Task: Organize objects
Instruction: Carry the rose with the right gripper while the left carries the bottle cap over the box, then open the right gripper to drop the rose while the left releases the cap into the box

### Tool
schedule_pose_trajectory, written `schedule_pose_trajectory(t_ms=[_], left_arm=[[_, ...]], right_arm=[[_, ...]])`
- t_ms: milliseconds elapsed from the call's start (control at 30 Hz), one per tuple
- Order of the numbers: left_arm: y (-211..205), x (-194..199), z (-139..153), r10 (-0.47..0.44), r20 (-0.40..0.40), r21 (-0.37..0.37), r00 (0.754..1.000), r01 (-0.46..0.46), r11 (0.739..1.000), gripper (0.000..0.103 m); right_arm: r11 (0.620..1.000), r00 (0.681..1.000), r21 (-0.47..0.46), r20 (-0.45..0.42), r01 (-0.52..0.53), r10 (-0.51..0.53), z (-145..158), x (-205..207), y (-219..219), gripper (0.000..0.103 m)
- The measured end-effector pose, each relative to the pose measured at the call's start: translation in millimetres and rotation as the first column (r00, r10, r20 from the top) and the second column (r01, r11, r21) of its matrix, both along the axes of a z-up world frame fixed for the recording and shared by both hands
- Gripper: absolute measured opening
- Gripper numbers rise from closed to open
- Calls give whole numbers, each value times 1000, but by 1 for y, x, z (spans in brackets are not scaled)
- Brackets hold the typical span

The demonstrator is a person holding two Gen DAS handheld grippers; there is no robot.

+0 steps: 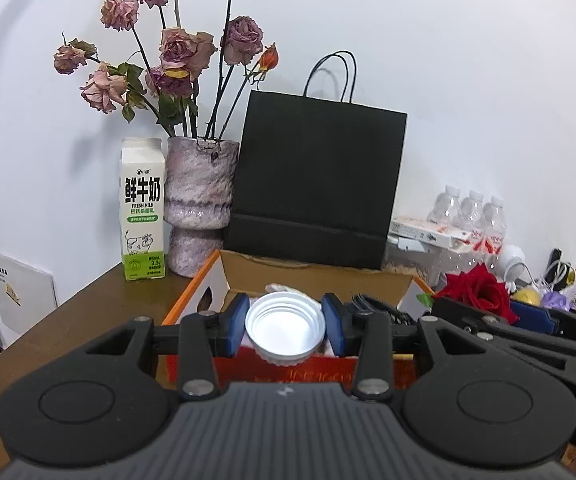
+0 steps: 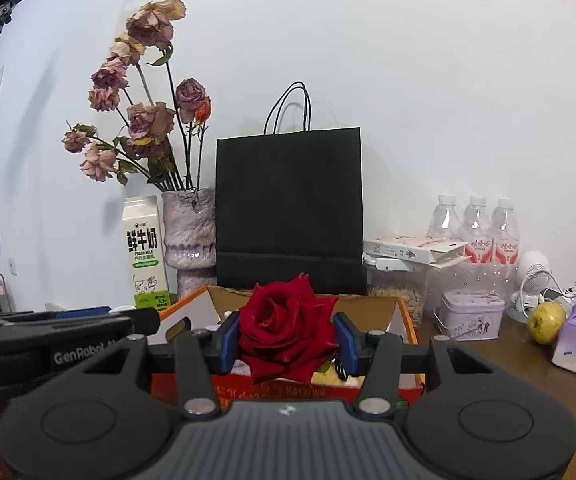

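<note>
My left tool (image 1: 284, 326) clamps white lid (image 1: 284, 328), open side toward camera, held above open box (image 1: 316, 274). My right tool (image 2: 285, 340) grips red rose (image 2: 285, 330) over same box (image 2: 368, 304). Bag (image 1: 316, 184), vase (image 1: 199, 204), milk carton (image 1: 143, 210) behind on worktop (image 1: 67, 320).

Left gripper (image 1: 284, 329) clamps a white cap (image 1: 284, 328) above the orange box (image 1: 191, 294). Behind the box: black bag (image 1: 316, 184), vase (image 1: 199, 200), milk carton (image 1: 143, 208).
</note>
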State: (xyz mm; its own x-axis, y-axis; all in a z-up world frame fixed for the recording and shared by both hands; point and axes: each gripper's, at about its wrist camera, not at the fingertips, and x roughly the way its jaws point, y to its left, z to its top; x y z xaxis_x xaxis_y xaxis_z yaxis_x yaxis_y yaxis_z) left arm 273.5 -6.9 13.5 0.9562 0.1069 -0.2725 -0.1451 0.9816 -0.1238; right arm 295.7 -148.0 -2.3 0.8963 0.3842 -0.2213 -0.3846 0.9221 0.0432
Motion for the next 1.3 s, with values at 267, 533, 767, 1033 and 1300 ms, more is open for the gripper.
schedule_pose_trajectory(t_ms=[267, 533, 767, 1033, 1300], left_arm=[[-1, 34, 3, -2, 16, -6, 1000, 2, 1000, 41], [4, 70, 4, 0, 16, -18, 1000, 0, 1000, 41], [9, 99, 0, -8, 5, -17, 1000, 8, 1000, 41], [16, 128, -9, -6, -20, 1, 1000, 6, 1000, 41], [23, 146, -15, 2, -32, 20, 999, -1, 1000, 41]], right_arm=[[1000, 1000, 5, -7, 9, -9, 6, 38, 4, 47], [1000, 1000, -5, -15, 16, -16, 7, 73, 12, 47], [999, 1000, -38, -26, 12, -13, 3, 100, 21, 47], [998, 994, -66, -102, 17, -24, -10, 133, 23, 47], [996, 991, -83, -126, 24, -35, -18, 148, 25, 47]])
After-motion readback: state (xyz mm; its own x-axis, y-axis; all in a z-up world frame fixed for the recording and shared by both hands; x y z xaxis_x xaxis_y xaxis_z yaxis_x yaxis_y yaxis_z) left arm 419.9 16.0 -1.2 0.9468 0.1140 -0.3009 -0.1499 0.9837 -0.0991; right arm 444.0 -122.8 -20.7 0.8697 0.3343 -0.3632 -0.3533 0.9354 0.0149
